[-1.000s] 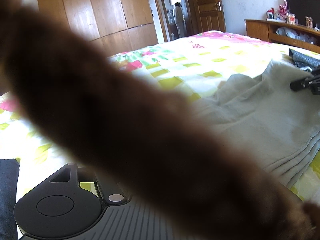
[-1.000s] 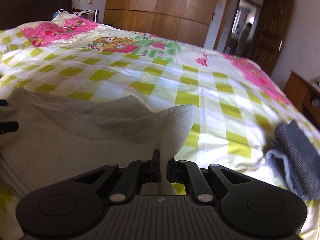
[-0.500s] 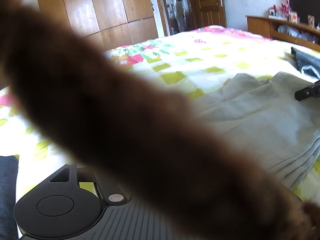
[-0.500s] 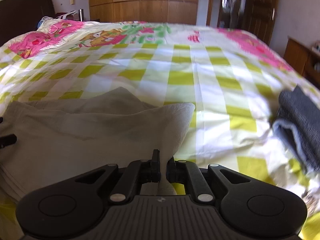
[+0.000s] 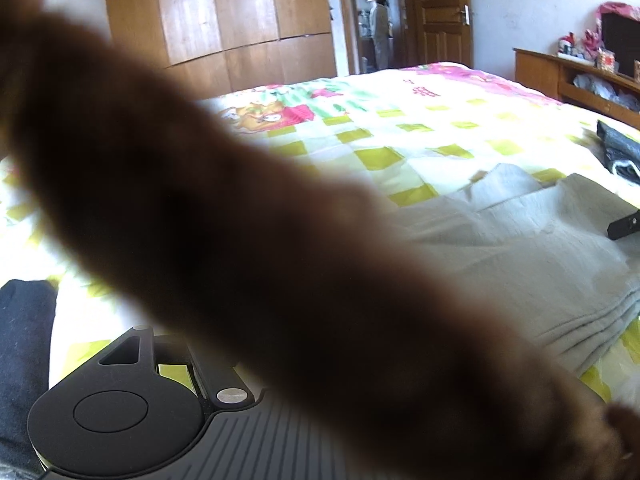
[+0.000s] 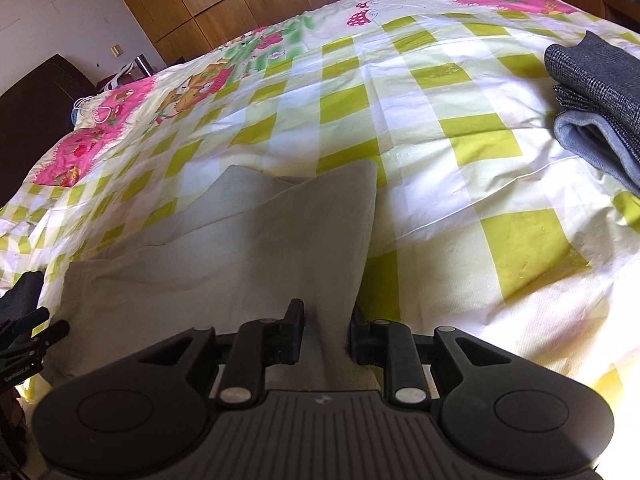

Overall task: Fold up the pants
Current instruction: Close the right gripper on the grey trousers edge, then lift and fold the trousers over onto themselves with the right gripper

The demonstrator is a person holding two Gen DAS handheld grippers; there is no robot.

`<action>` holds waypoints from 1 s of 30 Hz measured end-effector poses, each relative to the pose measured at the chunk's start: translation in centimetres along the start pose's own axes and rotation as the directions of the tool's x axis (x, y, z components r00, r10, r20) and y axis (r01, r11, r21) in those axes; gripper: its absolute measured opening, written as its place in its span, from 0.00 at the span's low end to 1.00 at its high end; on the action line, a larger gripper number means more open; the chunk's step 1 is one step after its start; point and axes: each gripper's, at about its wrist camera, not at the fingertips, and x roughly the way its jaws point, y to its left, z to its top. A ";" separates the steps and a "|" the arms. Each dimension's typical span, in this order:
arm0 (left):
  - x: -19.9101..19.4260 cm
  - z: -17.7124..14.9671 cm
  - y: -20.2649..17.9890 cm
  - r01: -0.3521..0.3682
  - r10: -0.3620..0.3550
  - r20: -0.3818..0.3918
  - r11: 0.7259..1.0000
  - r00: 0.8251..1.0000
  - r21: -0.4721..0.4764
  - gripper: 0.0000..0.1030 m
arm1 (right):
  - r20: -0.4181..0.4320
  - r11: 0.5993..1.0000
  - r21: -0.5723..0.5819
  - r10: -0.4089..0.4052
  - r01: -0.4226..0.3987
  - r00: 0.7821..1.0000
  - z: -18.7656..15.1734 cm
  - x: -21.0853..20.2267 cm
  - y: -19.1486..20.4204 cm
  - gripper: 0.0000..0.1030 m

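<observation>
The beige pants (image 6: 248, 256) lie folded in layers on the checked bedspread (image 6: 460, 184); they also show in the left wrist view (image 5: 520, 256). My right gripper (image 6: 325, 332) sits low over their near right corner, jaws parted, with the cloth lying between the fingers (image 6: 294, 332). A blurred brown furry strip (image 5: 240, 240) covers most of the left wrist view and hides my left gripper's fingers. The left gripper's fingertips (image 6: 44, 330) show at the left edge of the right wrist view, by the pants' left end; their state is unclear.
Folded grey garments (image 6: 596, 96) lie on the bed to the right. A dark garment (image 5: 24, 344) lies at the left. Wooden wardrobes (image 5: 240, 12), an open door with a person (image 5: 380, 28) and a wooden shelf (image 5: 576, 80) stand beyond the bed.
My right gripper's jaws have opened, letting go of the pants corner, and its view has tilted down toward the bed. The pants fold now lies flatter.
</observation>
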 end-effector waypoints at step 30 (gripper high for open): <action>0.5 -1.4 4.9 0.082 -0.101 -0.099 0.980 0.990 -0.184 0.63 | -0.103 0.927 -0.307 0.194 -0.217 0.976 0.8 3.9 26.4 0.21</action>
